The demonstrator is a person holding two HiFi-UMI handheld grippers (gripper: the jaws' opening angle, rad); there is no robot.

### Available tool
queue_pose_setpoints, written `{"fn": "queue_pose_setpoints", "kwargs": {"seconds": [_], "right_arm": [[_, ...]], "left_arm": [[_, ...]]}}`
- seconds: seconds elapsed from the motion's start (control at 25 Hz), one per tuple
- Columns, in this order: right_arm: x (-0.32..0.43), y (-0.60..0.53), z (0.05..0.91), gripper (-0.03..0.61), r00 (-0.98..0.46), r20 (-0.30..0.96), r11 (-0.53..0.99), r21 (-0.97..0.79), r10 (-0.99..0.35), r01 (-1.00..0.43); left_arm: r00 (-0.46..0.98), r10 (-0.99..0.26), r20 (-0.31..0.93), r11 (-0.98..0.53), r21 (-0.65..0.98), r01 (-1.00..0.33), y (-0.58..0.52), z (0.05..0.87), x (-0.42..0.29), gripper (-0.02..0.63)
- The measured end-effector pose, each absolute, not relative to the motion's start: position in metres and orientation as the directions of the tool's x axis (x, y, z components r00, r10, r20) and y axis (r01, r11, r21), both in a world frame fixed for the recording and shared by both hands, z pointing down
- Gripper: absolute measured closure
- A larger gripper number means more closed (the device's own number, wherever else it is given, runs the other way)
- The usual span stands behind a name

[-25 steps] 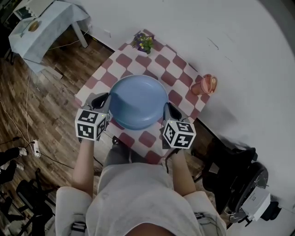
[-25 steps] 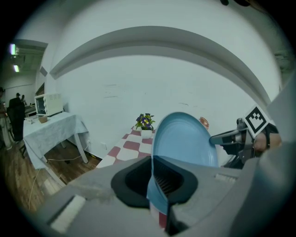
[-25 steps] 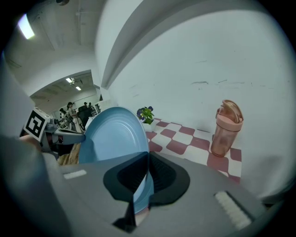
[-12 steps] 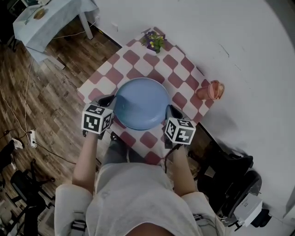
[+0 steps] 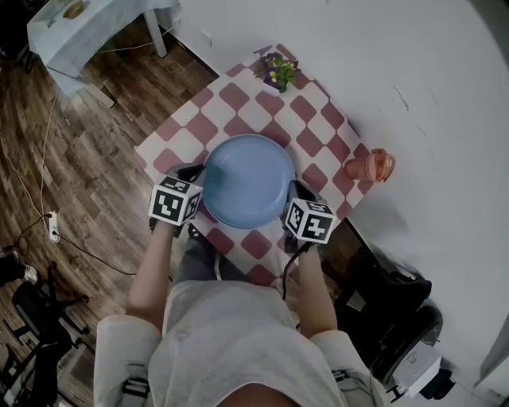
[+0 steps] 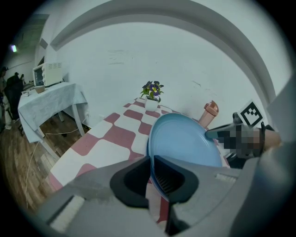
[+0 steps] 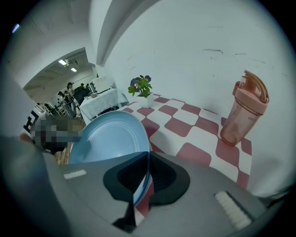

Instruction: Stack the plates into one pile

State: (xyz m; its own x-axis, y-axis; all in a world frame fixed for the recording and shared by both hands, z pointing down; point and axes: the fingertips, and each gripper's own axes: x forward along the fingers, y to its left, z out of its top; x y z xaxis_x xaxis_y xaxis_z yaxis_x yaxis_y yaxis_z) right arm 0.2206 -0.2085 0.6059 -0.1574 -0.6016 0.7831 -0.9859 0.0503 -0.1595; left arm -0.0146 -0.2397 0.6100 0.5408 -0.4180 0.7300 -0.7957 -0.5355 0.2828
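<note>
A round blue plate hangs low over the near half of a red-and-white checked table. My left gripper has the plate's left rim between its jaws, and my right gripper has the right rim. In the left gripper view the rim of the plate runs into the left gripper; its jaws have just been opening, and the pads still lie against the rim. In the right gripper view the plate tilts up to the left, and the right gripper is shut on its edge.
A pink lidded bottle stands at the table's right edge by the white wall. A small potted flower sits at the far corner. A cloth-covered side table stands on the wooden floor at the far left. Dark equipment lies at lower right.
Both grippers have come down with the blue plate, which now sits lower over the table. The plate stays between the same two grippers.
</note>
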Motion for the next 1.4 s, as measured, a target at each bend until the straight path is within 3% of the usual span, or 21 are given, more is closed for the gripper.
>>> {"fn": "queue_pose_setpoints", "kwargs": {"seconds": [0.76, 0.88, 1.04, 1.4], "right_arm": [[0.218, -0.21, 0.627, 0.539, -0.094, 0.805, 0.083, -0.055, -0.586, -0.995], [0.216, -0.211, 0.613, 0.518, -0.097, 0.754, 0.069, -0.069, -0.649, -0.995], [0.21, -0.211, 0.583, 0.577, -0.103, 0.667, 0.066, -0.08, -0.738, -0.995], [0.195, -0.202, 0.502, 0.577, -0.142, 0.475, 0.111, -0.093, -0.869, -0.99]], "left_arm": [[0.555, -0.449, 0.7, -0.585, 0.24, -0.775, -0.24, 0.617, -0.016, 0.561], [0.561, -0.498, 0.662, -0.584, 0.222, -0.781, -0.244, 0.604, -0.018, 0.551], [0.593, -0.574, 0.565, -0.597, 0.207, -0.775, -0.25, 0.571, -0.017, 0.584], [0.649, -0.67, 0.36, -0.639, 0.166, -0.751, -0.25, 0.489, -0.013, 0.609]]}}
